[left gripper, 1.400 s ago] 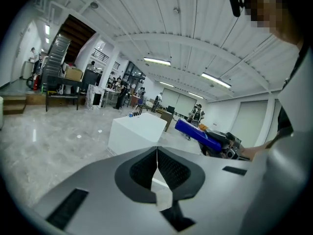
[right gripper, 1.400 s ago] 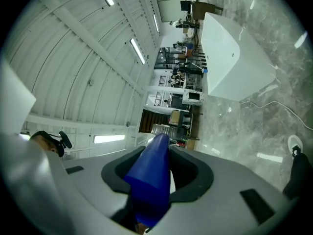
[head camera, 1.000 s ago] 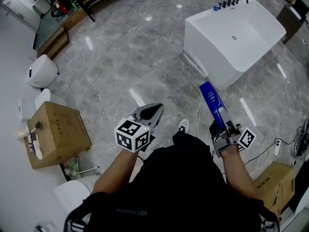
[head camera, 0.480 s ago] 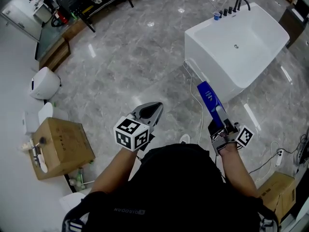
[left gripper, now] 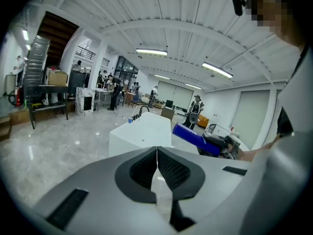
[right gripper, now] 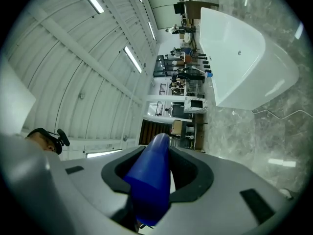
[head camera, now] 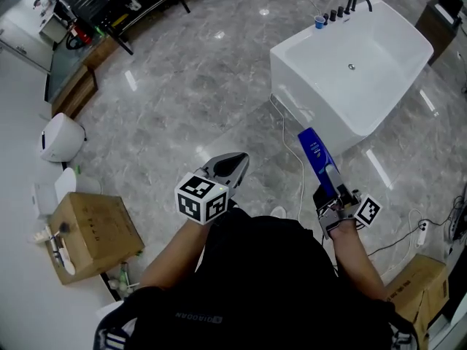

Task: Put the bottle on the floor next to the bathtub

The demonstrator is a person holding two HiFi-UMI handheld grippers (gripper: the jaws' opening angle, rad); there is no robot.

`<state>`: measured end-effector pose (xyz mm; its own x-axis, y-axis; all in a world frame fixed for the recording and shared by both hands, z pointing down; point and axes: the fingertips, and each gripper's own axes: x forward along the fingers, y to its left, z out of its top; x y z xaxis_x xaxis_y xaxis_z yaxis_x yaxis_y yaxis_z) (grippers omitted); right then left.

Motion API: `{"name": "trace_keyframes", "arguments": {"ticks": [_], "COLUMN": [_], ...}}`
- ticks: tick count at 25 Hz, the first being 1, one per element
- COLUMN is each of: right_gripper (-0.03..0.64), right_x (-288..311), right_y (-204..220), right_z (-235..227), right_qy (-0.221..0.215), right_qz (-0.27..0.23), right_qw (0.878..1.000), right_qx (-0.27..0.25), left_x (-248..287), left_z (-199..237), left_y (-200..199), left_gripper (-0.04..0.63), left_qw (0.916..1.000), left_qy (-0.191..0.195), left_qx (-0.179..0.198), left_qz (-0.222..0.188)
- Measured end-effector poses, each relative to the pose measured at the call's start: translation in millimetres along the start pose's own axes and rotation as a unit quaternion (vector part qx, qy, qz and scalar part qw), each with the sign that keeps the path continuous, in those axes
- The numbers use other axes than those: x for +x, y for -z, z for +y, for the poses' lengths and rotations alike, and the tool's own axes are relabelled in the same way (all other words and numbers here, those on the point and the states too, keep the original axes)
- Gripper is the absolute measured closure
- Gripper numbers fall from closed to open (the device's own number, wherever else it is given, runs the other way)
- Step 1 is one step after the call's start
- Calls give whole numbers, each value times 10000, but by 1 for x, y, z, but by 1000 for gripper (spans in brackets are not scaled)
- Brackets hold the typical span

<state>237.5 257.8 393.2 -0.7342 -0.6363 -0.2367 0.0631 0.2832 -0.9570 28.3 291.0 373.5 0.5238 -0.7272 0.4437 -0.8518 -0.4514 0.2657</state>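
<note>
Directly ahead of bottle (head camera: 318,159): white bathtub (head camera: 303,97), loose cable (head camera: 300,181) across marble floor (head camera: 190,86).

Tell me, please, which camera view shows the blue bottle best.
The head view: the whole length of the blue bottle shows, gripped by the right tool. The right gripper view shows only its foreshortened body between the jaws; the left gripper view shows it small.
</note>
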Motion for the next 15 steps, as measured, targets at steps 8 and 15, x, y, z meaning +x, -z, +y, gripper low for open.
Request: {"name": "trace_keyframes", "arguments": {"ticks": [8,15], "right_gripper": [443,443], "right_x": [37,102], "right_y": [-19,-35], "right_z": [-15,-25], "right_qy": [152,460], "right_qz": [-206,-471], "right_qw": [9996,9973], "right_qx": [-102,-317], "left_x": [33,67], "left_z": [48,115], "left_y": [-11,-64], "left_gripper": [578,578], "left_qw": [9997,9981], "left_qy": [195,618], "left_qx": [-155,14], "left_qz": [84,1]}}
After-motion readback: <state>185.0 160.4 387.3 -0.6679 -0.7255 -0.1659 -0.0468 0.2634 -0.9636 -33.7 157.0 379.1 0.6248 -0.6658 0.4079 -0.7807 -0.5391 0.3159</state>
